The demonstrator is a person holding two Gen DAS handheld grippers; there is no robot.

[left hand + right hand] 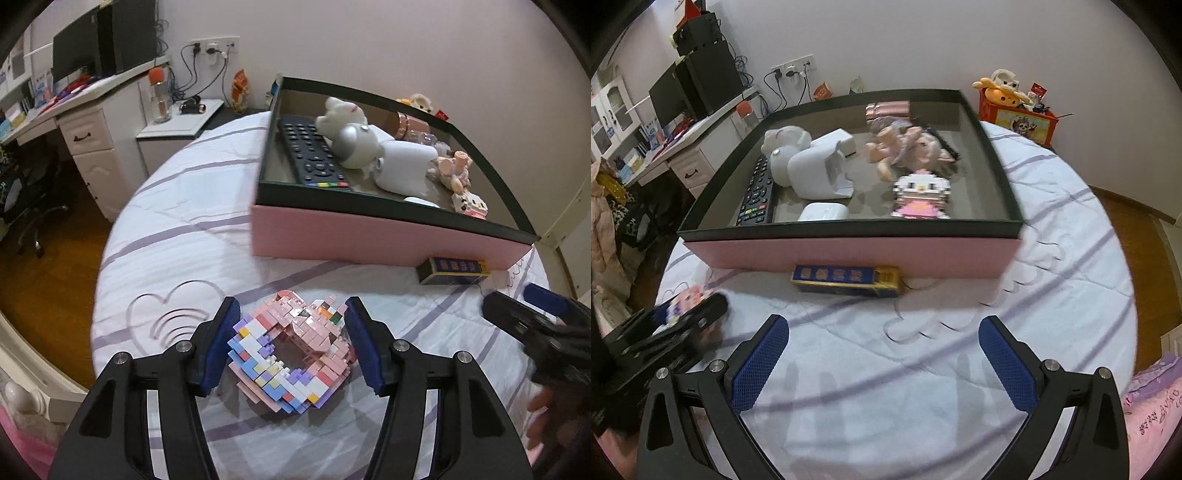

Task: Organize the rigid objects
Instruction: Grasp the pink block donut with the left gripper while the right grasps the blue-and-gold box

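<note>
A pink and pastel brick-built model (pixel 291 350) lies on the white bedspread, between the open jaws of my left gripper (pixel 291 314); the pads stand on either side and I cannot tell if they touch it. A pink box with a black rim (pixel 388 236) (pixel 849 254) sits behind it, holding a black remote (pixel 314 155) (pixel 757 195), white devices (pixel 820 173), plush toys (pixel 905 147) and a brick kitten figure (pixel 919 195). A blue and gold small box (pixel 454 269) (pixel 846 280) lies against the pink box's front. My right gripper (pixel 882 336) is open and empty above the bedspread.
A white desk with drawers (pixel 88 136), a monitor (pixel 74 55) and an office chair (pixel 26 206) stand at the left past the bed's edge. A nightstand (pixel 181 122) with a bottle is behind the bed. A red toy box (pixel 1019 118) stands at the back right.
</note>
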